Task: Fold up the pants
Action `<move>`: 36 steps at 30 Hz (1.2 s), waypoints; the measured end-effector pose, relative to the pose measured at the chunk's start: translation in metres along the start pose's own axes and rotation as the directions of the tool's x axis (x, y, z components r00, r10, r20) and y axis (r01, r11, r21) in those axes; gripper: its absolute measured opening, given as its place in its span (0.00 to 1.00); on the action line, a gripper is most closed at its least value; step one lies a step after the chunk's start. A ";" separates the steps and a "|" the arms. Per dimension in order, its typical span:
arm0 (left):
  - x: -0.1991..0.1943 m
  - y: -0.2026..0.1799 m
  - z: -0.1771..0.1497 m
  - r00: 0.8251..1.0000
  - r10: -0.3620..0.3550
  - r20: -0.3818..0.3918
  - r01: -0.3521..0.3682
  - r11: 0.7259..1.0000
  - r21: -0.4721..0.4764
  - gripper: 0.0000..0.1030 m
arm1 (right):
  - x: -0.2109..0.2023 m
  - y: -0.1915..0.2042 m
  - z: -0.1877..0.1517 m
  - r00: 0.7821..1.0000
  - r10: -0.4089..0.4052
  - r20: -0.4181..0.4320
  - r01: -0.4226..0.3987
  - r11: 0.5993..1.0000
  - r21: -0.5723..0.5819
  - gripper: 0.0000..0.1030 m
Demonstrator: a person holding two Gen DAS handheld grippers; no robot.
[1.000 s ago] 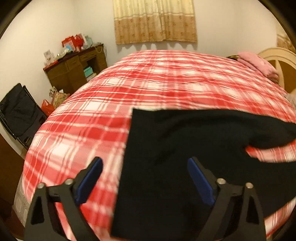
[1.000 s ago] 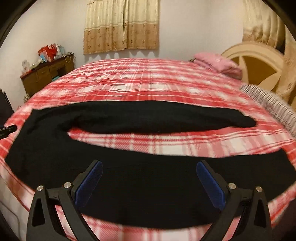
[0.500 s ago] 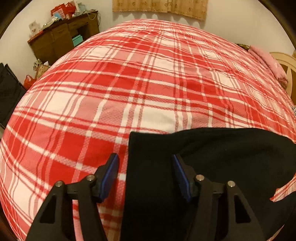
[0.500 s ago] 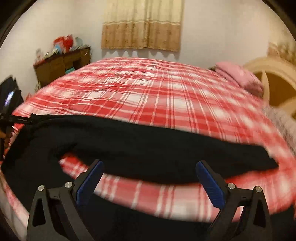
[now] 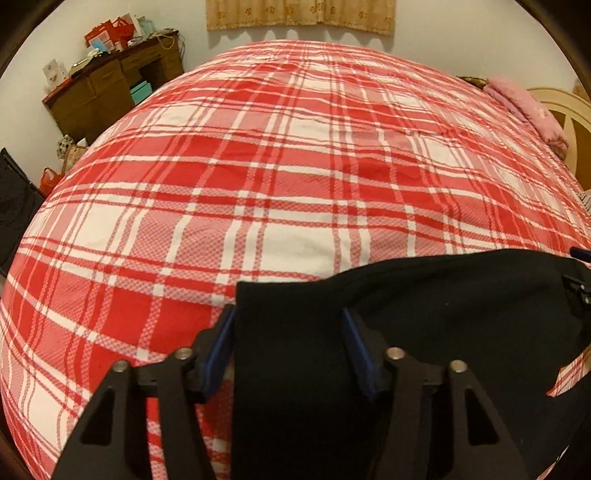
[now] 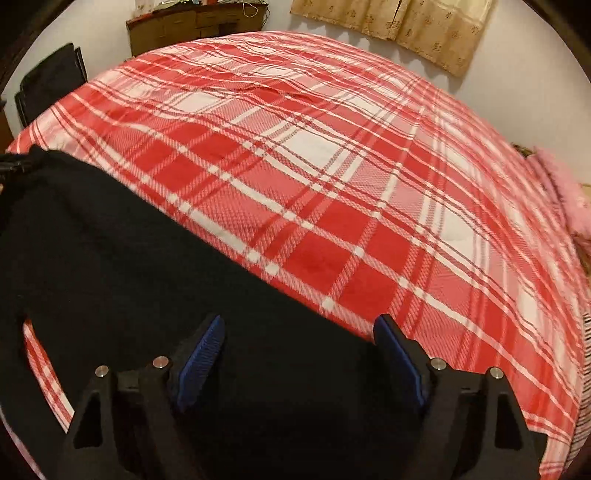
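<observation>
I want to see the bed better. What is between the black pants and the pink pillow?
Only bare red plaid blanket lies between the black pants and the pink pillow, in the left wrist view.

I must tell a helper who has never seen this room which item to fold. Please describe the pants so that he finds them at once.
Look at the big bed with the red and white plaid cover. The pants lie spread flat along its near edge, under both grippers. They are plain black, the only dark, unpatterned cloth on the bed; the pink pillow lies at the far headboard end.

A home bedroom: plaid-covered bed [image 5: 295, 166], curtains [image 5: 299, 14], wooden dresser [image 5: 110, 88].
</observation>
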State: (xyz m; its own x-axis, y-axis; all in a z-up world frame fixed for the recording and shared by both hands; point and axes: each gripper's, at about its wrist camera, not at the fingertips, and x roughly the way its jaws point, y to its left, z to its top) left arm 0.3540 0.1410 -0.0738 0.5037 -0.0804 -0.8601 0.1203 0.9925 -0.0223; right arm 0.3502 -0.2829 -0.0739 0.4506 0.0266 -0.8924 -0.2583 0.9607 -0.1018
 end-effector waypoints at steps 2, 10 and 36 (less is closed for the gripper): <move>0.000 0.001 0.001 1.000 -0.021 0.009 0.021 1.000 0.001 0.41 | -0.002 -0.006 -0.001 0.996 0.085 -0.010 -0.085 0.996 0.035 0.52; -0.009 -0.001 0.009 0.996 -0.077 0.048 0.079 0.996 -0.037 0.19 | -0.042 0.011 -0.006 0.998 0.013 0.056 -0.015 0.999 0.041 0.07; -0.130 -0.001 -0.184 0.893 0.063 0.445 -0.100 0.993 0.061 0.41 | -0.138 0.184 -0.227 0.929 -0.191 0.316 0.233 0.967 -0.099 0.07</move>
State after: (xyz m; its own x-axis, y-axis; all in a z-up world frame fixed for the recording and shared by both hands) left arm 0.1308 0.1671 -0.0558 0.8380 -0.0502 -0.5433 0.1210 0.9881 0.0954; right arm 0.0463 -0.1725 -0.0699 0.7384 -0.0716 -0.6706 -0.2297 0.9082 -0.3499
